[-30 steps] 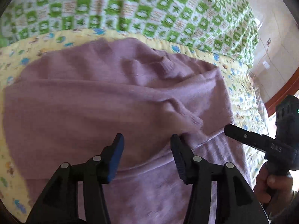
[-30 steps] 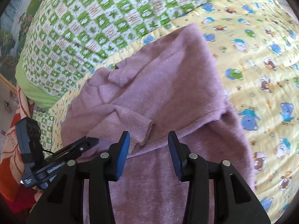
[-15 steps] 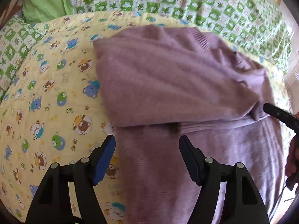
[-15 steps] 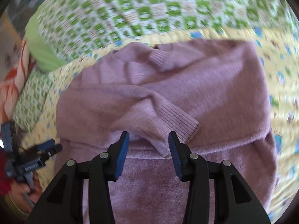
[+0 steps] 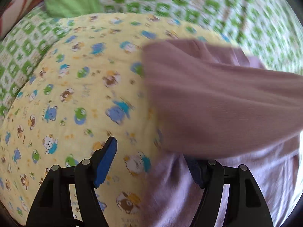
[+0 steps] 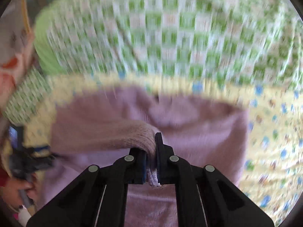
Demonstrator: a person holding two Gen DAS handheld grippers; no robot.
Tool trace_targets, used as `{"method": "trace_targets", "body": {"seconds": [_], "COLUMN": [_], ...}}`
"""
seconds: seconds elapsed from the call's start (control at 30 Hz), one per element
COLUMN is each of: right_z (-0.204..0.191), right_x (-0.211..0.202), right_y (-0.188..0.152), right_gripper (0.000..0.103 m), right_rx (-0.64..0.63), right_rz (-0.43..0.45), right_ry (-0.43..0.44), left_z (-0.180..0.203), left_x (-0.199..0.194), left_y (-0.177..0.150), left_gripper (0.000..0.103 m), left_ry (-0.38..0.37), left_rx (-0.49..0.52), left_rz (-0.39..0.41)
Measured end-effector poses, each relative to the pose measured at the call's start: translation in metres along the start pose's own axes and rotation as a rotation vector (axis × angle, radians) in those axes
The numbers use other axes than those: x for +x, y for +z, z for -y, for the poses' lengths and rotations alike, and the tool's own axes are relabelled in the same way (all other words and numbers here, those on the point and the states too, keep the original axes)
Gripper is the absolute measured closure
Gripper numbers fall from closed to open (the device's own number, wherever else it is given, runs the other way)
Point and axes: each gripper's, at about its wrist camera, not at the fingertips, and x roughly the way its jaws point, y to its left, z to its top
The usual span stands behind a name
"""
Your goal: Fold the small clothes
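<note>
A mauve knitted sweater (image 5: 217, 104) lies on a yellow cartoon-print sheet (image 5: 75, 98), a sleeve folded across its body. My left gripper (image 5: 151, 162) is open at the sweater's left edge: the left finger is over the sheet, the right finger partly under the lifted sleeve. In the right wrist view my right gripper (image 6: 151, 158) is shut on the ribbed sleeve cuff (image 6: 140, 138), over the sweater's body (image 6: 198, 124). Both views are motion-blurred.
A green-and-white checked quilt (image 5: 189, 3) is bunched behind the sheet, also showing in the right wrist view (image 6: 170, 34). A plain green pillow (image 5: 72, 0) lies at the back left. The other hand-held gripper (image 6: 24, 157) shows at the right wrist view's left edge.
My right gripper has closed on the sleeve cuff and lifted it. My left gripper has shifted left to the sweater's edge, staying open.
</note>
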Motion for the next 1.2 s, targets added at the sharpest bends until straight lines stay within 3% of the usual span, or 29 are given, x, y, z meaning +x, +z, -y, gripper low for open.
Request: {"method": "trace_targets", "body": {"seconds": [0.03,0.1,0.3,0.43,0.57,0.67,0.77,0.93,1.03,1.2], "right_z": [0.004,0.01,0.043,0.053,0.049,0.038,0.027,0.04,0.049,0.067], "right_x": [-0.02,-0.034,0.006,0.027,0.03,0.026,0.03,0.048,0.051,0.029], "right_y": [0.011,0.02,-0.027,-0.06,-0.074,-0.07,-0.067,-0.088,-0.098,-0.102], "right_gripper": [0.095,0.095,0.095,0.095,0.095,0.095,0.095,0.094,0.088,0.081], "right_rx": [-0.028,-0.068,-0.083,-0.076,-0.1,-0.135,-0.201,-0.212,-0.179,-0.067], "right_rz": [0.059,0.079,-0.085,-0.169,-0.187,-0.152,-0.15,-0.257,-0.313,-0.326], "right_ry": [-0.028,-0.069,-0.127,-0.147,-0.123,-0.097,-0.084,-0.117,-0.108,-0.07], "left_z": [-0.003,-0.006,0.001,-0.012,-0.026,-0.028,-0.026,-0.027,-0.029,-0.036], "left_x": [-0.001,-0.001,0.005,0.005,0.012,0.013,0.013,0.019,0.016,-0.004], "left_y": [0.002,0.004,-0.002,-0.009,-0.014,-0.015,-0.016,-0.015,-0.019,-0.034], "left_gripper": [0.03,0.03,0.035,0.035,0.035,0.035,0.035,0.034,0.034,0.035], "left_ry": [-0.006,-0.027,0.008,0.016,-0.008,-0.01,-0.012,-0.021,-0.023,-0.047], "left_rx": [-0.026,-0.067,-0.064,-0.117,-0.208,-0.235,-0.237,-0.229,-0.207,-0.159], "left_rz": [0.008,0.011,-0.015,-0.027,-0.058,-0.063,-0.063,-0.07,-0.077,-0.093]}}
